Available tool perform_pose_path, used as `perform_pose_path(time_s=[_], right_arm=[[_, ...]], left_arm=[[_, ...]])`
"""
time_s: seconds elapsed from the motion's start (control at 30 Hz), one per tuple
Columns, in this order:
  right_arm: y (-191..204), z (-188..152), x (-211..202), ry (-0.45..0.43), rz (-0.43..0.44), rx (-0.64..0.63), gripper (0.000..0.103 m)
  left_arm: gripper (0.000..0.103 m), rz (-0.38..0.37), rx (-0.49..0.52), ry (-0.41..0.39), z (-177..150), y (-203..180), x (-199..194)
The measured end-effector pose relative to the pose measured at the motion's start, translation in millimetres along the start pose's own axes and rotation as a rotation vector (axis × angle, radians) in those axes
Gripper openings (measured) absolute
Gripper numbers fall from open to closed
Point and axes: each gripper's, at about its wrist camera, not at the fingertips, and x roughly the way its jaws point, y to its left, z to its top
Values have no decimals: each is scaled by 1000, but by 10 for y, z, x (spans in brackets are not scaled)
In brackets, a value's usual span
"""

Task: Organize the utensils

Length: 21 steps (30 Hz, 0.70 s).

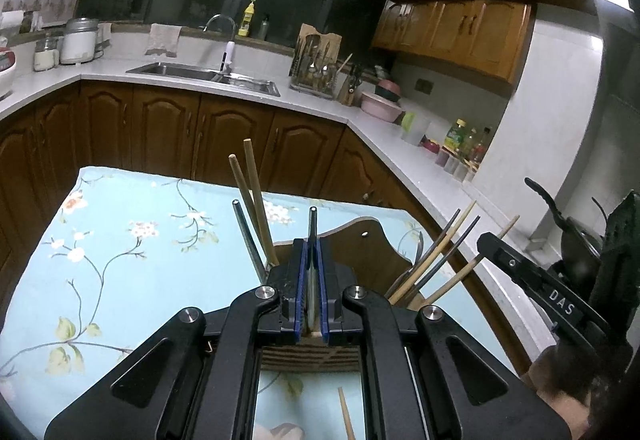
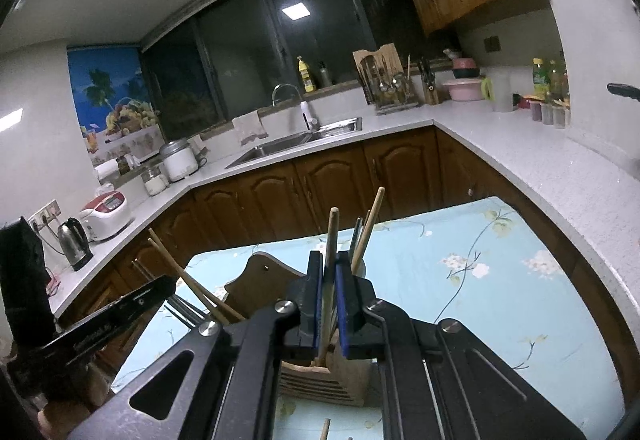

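A wooden utensil holder [image 1: 360,240] stands on the flowered blue tablecloth [image 1: 120,260]. My left gripper [image 1: 313,240] is shut on a grey metal chopstick [image 1: 312,218], held upright over the holder's middle. Two wooden chopsticks [image 1: 256,196] and a metal one lean in the left slot. Several more lean in the right slot [image 1: 440,256]. My right gripper [image 2: 329,256] hovers over the holder [image 2: 260,280]. A wooden chopstick [image 2: 333,228] stands between its blue pads with its foot in a slot and a thin gap on the right side. The stick looks loose.
A loose wooden chopstick [image 1: 346,416] lies on the cloth below my left gripper. A white counter [image 2: 500,156] wraps around behind, with a sink [image 2: 296,144], a kettle [image 2: 74,244], a rice cooker [image 2: 106,214] and a utensil rack [image 1: 316,68].
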Motion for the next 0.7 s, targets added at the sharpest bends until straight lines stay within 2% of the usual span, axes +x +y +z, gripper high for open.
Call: perform_pose_path(time_s=[0.07,0.1,0.13,0.17,0.2,0.23,0.27,0.33,0.37,0.4,0.57,0.7], right_arm=[[-32,5,17,17,14,22,12],[-55,8,20,24,17,37,13],[-77,10,6,23,17,47,21],[-85,4,-18,19,19,52,37],[-99,10,-49,11,29,60,47],[-112,14,-87,1,47,70,66],[-113,15,-122,-11,57,76,71],[-118,23,-214,-40,57,75,73],[-116,30,-258,-49,51,72,81],[-115,31,-296,-54,52,73,84],[-131,-32,-515,-74,64,84,94],[-125,-201,-638,-51,78,89,94]], left_arm=[[8,-3,-4,0,13,-4,-19],[15,-1,-4,-2,15,-1,-28],[21,3,-5,-4,19,-2,-47],[34,5,-9,-8,21,5,-60],[39,6,-14,-21,18,6,-95],[40,5,-16,-27,15,9,-116],[43,7,-19,-31,7,1,-153],[56,7,-29,-37,-17,-6,-219],[67,10,-32,-44,-34,-5,-256],[71,16,-34,-54,-56,-3,-306],[85,34,-37,-61,-277,45,-560],[92,57,-72,-42,-500,155,-739]])
